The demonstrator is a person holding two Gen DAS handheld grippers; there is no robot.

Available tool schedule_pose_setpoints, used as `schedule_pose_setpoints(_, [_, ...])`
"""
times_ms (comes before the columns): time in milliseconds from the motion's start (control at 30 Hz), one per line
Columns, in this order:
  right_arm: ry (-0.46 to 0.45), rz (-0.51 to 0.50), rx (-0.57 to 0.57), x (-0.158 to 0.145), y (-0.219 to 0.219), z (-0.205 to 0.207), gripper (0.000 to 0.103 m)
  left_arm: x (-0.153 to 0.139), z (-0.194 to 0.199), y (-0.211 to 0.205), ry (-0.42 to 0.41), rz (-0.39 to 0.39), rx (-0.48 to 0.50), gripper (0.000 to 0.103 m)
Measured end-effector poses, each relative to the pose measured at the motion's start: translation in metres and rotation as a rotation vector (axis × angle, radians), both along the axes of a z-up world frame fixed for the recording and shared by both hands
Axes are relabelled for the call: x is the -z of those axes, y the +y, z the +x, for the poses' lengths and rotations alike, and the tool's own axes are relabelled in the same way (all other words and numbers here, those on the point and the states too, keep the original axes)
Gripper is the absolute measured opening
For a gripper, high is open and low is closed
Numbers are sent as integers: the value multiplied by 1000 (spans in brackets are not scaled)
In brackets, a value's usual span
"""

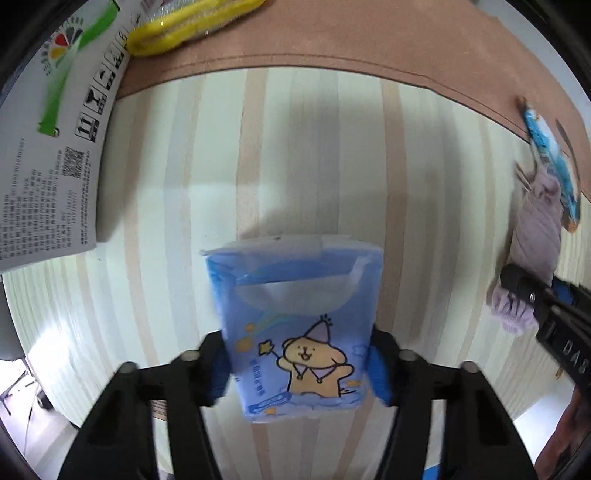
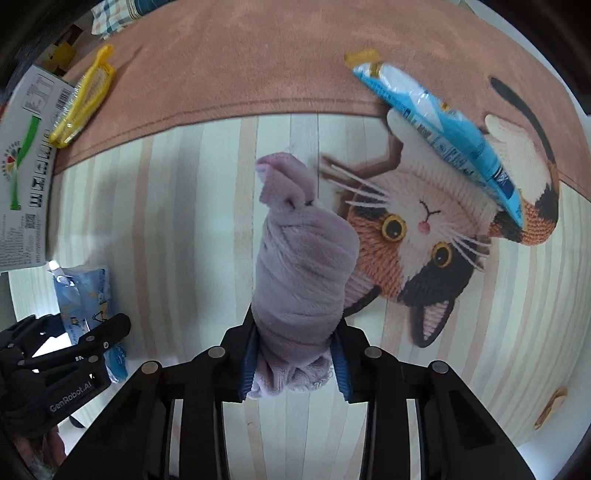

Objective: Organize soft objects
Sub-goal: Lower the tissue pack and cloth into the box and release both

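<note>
My left gripper [image 1: 297, 365] is shut on a blue tissue pack [image 1: 295, 325] with a cartoon bear on it, held above the striped mat. My right gripper [image 2: 293, 363] is shut on a rolled lilac plush towel [image 2: 301, 266], its blue pads pressing both sides. The towel also shows in the left wrist view [image 1: 535, 236] at the far right, with the right gripper [image 1: 532, 295] on it. The tissue pack also shows in the right wrist view [image 2: 85, 295] at the left, in the left gripper [image 2: 107, 339].
A striped mat with a cat picture [image 2: 424, 236] lies on a brown cloth [image 2: 258, 55]. A blue snack packet [image 2: 443, 122] lies over the cat. A yellow packet [image 1: 192, 26] and a white printed box [image 1: 48, 147] are at the far left.
</note>
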State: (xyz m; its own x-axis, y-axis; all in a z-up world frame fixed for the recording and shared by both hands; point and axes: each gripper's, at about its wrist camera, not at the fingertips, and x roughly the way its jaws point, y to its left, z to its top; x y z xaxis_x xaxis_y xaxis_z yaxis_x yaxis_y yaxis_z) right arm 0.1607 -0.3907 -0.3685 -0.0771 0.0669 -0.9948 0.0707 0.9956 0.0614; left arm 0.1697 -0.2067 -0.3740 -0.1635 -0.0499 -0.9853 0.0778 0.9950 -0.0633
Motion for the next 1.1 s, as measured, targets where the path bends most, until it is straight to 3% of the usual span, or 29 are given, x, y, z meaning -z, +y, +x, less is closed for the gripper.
schedule_pose_setpoints(133, [-40, 44, 3, -28, 1, -3, 35, -37, -15, 15, -56, -30, 1, 46])
schedule_pose_setpoints(200, [-70, 82, -8, -48, 10, -1, 35, -53, -18, 46, -92, -61, 0, 46])
schedule_pose_setpoints(333, [-142, 170, -58, -99, 43, 8, 35, -118, -13, 82, -175, -108, -4, 46])
schedule_pose_setpoints(467, [-216, 254, -136, -155, 112, 14, 35, -179, 9, 138, -263, -130, -51, 46])
schedule_pose_setpoints(600, [-234, 325, -211, -183, 191, 26, 35, -214, 32, 216, -299, -143, -93, 46])
schedule_pose_setpoints(767, [-202, 385, -212, -174, 292, 59, 35, -199, 75, 276, -282, -64, -93, 46])
schedule_pose_setpoints(967, [-109, 372, -186, -122, 396, 96, 35, -116, 117, 328, -157, -60, -74, 46])
schedule_pose_setpoints(1100, [-55, 317, -192, -85, 434, 106, 35, -71, 130, 346, -49, -103, -50, 46])
